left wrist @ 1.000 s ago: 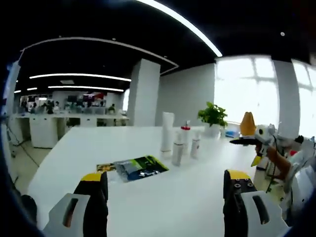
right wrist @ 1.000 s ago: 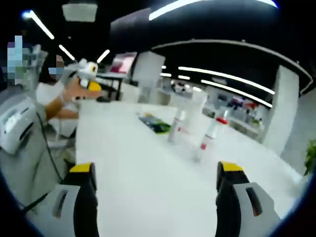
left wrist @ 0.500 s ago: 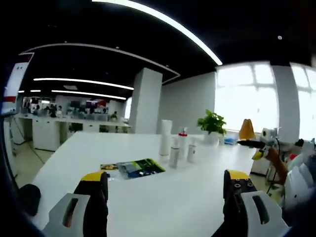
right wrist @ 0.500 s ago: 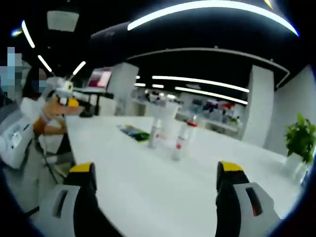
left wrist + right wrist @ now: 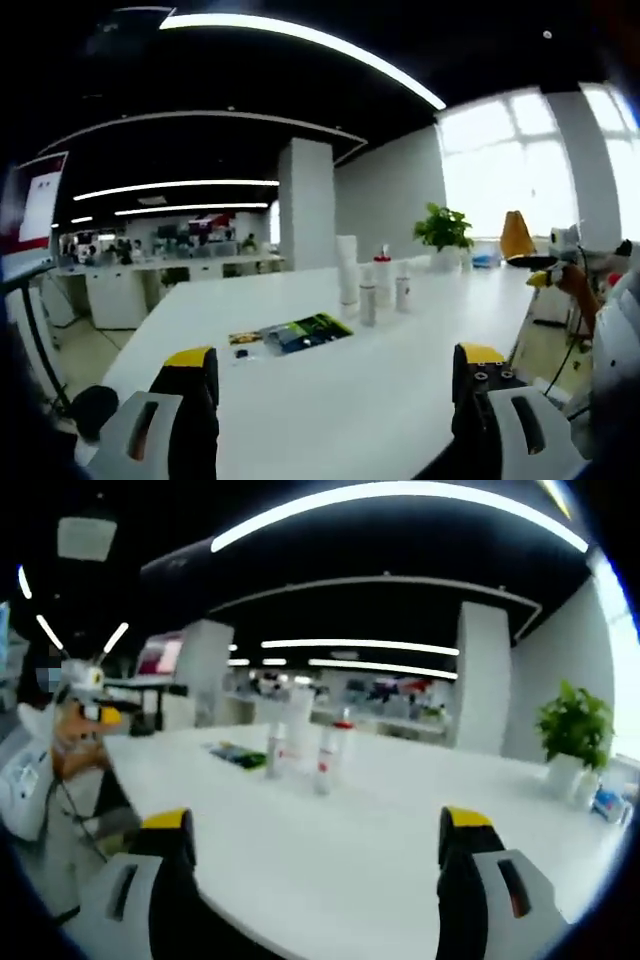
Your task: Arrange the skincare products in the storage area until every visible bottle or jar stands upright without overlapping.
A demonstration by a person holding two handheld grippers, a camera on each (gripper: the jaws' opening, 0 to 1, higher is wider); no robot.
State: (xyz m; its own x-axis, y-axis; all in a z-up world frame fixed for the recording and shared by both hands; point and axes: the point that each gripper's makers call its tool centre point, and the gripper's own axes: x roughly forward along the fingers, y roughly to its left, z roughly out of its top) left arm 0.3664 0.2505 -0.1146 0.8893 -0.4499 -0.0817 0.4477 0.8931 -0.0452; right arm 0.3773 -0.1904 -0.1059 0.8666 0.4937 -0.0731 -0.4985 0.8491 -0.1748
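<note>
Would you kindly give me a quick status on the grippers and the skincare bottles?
Left hand-held gripper open, empty. Right hand-held gripper open, empty. Skincare bottles upright, clustered mid-table, beyond both grippers. Flat packet lies beside them; path open.

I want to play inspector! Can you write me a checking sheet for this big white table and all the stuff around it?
Surface: white table, mostly bare.
Job's things: tall white tube, red-capped bottle and two small bottles upright, close together.
Clutter: flat colourful packet lying beside them.
Grippers: left gripper and right gripper both open, holding nothing, far from the bottles.
Cables: a thin cable near the person's hand at the table's end.
Surroundings: potted plant, white column, bright windows, office desks behind.
</note>
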